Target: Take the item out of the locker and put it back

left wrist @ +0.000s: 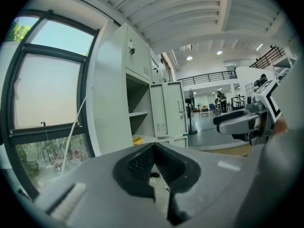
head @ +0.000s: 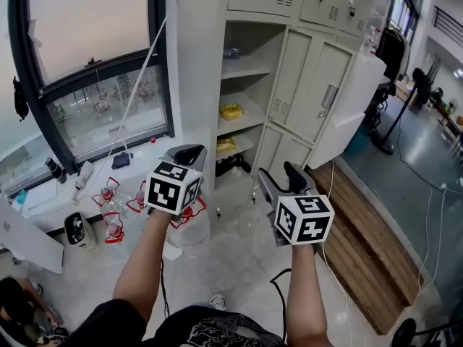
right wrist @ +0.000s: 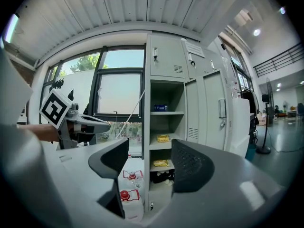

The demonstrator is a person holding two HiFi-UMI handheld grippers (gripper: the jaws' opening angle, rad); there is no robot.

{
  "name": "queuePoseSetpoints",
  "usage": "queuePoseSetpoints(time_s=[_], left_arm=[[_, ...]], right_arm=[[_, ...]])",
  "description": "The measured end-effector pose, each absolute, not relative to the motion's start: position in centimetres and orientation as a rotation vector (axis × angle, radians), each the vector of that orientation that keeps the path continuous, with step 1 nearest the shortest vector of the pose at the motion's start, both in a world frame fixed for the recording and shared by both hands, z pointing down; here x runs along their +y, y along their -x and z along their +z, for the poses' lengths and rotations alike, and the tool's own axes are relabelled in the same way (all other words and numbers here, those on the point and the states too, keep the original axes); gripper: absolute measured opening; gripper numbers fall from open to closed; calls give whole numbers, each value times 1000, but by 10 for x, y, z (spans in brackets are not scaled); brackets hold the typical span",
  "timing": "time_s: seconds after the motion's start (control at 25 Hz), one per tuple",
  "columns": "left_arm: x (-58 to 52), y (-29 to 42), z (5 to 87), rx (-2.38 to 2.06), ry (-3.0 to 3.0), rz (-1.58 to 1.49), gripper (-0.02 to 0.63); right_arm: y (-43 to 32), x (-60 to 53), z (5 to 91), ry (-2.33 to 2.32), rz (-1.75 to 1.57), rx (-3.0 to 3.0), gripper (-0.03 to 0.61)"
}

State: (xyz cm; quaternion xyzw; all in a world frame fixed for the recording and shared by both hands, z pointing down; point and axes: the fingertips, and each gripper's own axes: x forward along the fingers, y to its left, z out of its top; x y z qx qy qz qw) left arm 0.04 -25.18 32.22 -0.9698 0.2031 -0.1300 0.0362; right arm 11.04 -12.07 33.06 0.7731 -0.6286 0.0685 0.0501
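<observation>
A yellow packet (head: 231, 111) lies flat on the open locker's (head: 195, 63) middle shelf, long axis across it. A second packet (head: 226, 144) lies one shelf below and a blue box (head: 231, 52) one above. At 6 o'clock, clear of the locker, the left gripper (head: 187, 152) is pinched together and the right gripper (head: 281, 176) is spread wide, both empty. The door (head: 347, 107) stands swung out at 3 o'clock.

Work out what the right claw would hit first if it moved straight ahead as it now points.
Probably the open locker: the right claw, open and empty, aims at its middle shelves, near a yellow packet. Nothing shows in between, though depth is unclear.
</observation>
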Motion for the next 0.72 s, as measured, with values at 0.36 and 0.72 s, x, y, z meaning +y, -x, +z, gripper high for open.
queuePoseSetpoints(time_s=[0.36,0.72], left_arm=[[-286,-17,325,631,2994,-406,8],[-312,-34,332,640,3009,-420,8]], right_arm=[[-127,-158,335,-2349,219,-1922,307],[-145,-184,341,-2354,225,-1925,307]])
